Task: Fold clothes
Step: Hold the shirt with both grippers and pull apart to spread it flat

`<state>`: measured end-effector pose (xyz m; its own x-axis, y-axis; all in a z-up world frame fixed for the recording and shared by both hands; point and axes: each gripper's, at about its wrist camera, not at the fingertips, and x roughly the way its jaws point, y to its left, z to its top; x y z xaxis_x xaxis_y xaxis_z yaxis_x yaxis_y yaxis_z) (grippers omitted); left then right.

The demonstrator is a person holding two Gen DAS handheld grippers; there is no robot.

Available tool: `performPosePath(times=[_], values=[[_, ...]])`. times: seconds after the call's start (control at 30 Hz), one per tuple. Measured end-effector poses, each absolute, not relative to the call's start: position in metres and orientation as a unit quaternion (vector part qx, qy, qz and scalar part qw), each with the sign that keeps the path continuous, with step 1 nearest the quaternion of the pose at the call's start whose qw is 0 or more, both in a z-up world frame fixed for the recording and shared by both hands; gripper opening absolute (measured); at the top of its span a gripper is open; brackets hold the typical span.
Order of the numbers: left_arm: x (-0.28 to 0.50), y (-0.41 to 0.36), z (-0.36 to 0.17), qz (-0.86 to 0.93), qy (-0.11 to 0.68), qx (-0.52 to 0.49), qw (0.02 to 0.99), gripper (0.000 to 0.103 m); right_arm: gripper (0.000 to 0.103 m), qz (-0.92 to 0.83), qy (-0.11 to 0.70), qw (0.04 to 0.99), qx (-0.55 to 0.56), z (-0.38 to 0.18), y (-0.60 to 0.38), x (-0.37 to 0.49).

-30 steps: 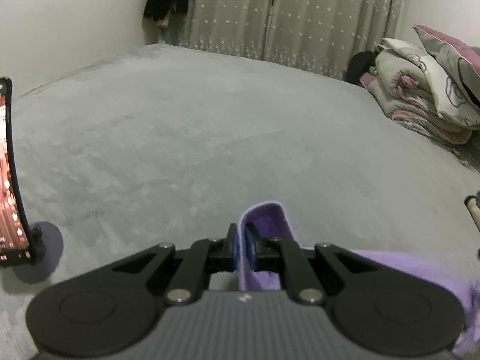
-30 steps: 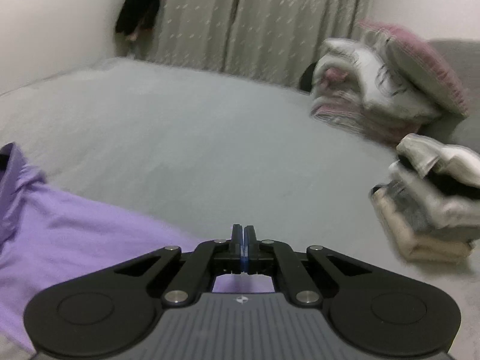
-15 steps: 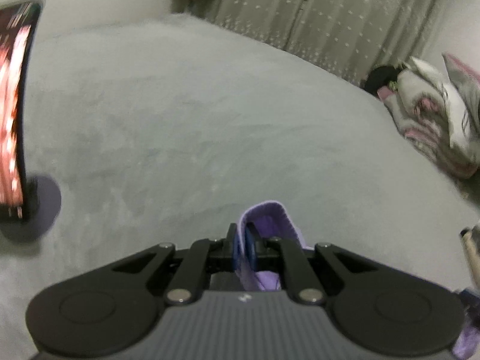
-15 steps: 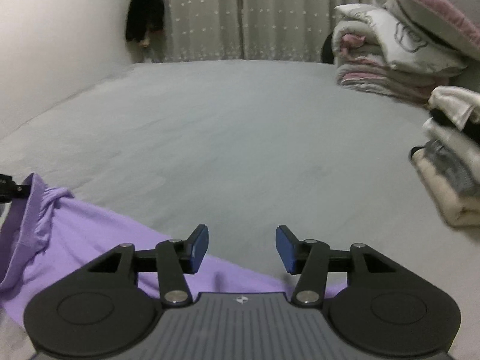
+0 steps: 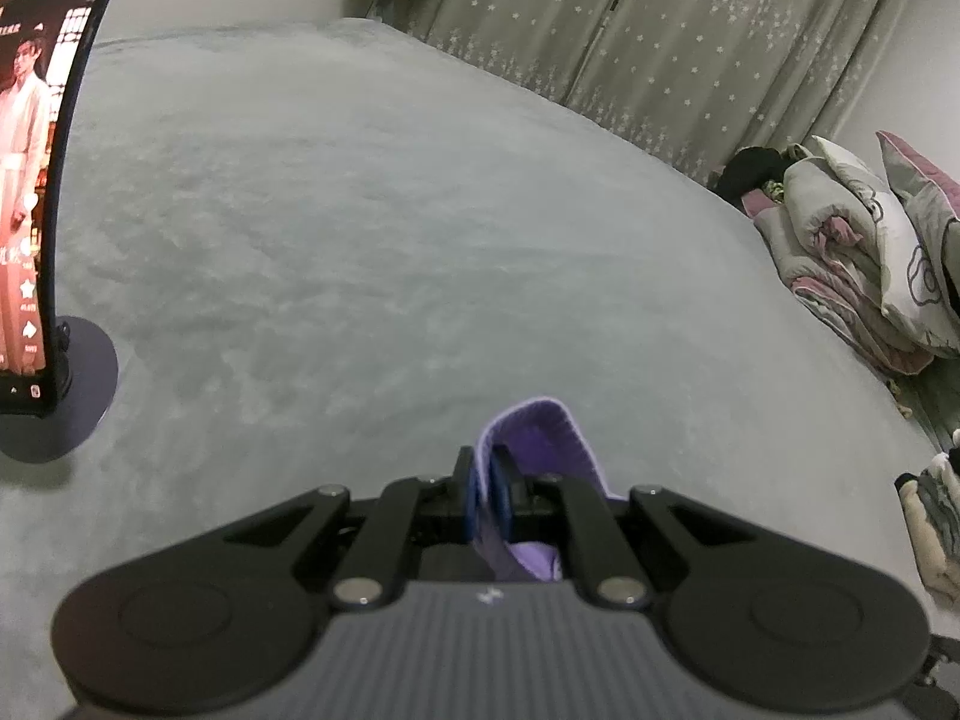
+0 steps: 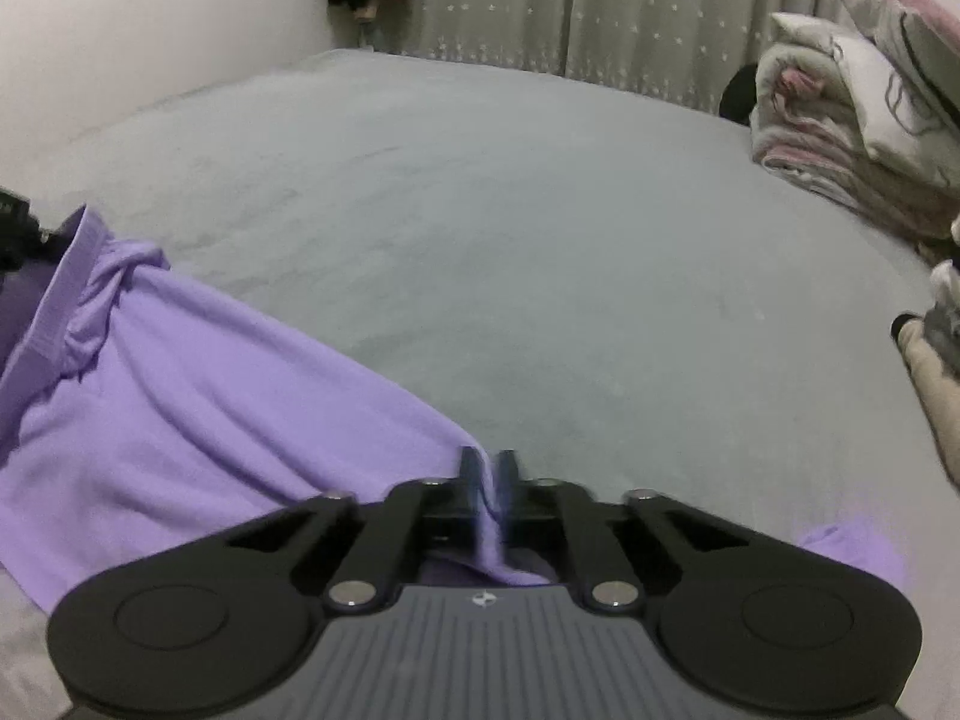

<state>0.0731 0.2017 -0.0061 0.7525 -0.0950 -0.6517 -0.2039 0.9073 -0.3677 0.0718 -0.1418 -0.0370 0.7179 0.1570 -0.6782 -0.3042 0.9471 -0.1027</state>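
Step judged to be spreading the purple garment flat before the first fold. It is best done by keeping both grips firm, drawing the held edge taut and level, then lowering it onto the grey bed without twisting.

The left gripper is clamped on the ribbed band; the right gripper is pinched on a fold of the same edge. The cloth is stretched between the 2 grippers, draped over the near part of the bed, well apart from the bedding pile.

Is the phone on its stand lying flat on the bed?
No, the phone stands upright on its round stand, with its lit screen facing the room, at the left of the grey bed.
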Motion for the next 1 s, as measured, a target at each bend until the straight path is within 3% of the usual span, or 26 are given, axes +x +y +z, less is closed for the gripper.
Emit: performPosePath(times=[0.23,0.4,0.53,0.73,0.93,1.0], values=[[0.077,0.208,-0.008,0.013,0.347,-0.240,0.907,0.006,0.003,0.065,0.299,0.945,-0.111,-0.016,-0.145,0.069],[0.083,0.211,-0.015,-0.022,0.363,-0.279,0.889,0.010,0.003,0.066,0.327,0.940,-0.068,-0.012,-0.160,0.077],[0.081,0.209,-0.015,-0.050,0.361,-0.292,0.884,0.035,0.003,0.073,0.351,0.932,-0.056,-0.018,-0.161,0.081],[0.080,0.193,-0.012,-0.076,0.363,-0.275,0.887,0.048,0.003,0.073,0.358,0.929,-0.050,-0.019,-0.163,0.082],[0.083,0.166,-0.011,-0.060,0.381,-0.199,0.901,0.045,0.003,0.071,0.361,0.928,-0.050,-0.021,-0.163,0.083],[0.084,0.159,-0.011,-0.050,0.384,-0.177,0.905,0.033,0.003,0.070,0.362,0.928,-0.050,-0.022,-0.163,0.083]])
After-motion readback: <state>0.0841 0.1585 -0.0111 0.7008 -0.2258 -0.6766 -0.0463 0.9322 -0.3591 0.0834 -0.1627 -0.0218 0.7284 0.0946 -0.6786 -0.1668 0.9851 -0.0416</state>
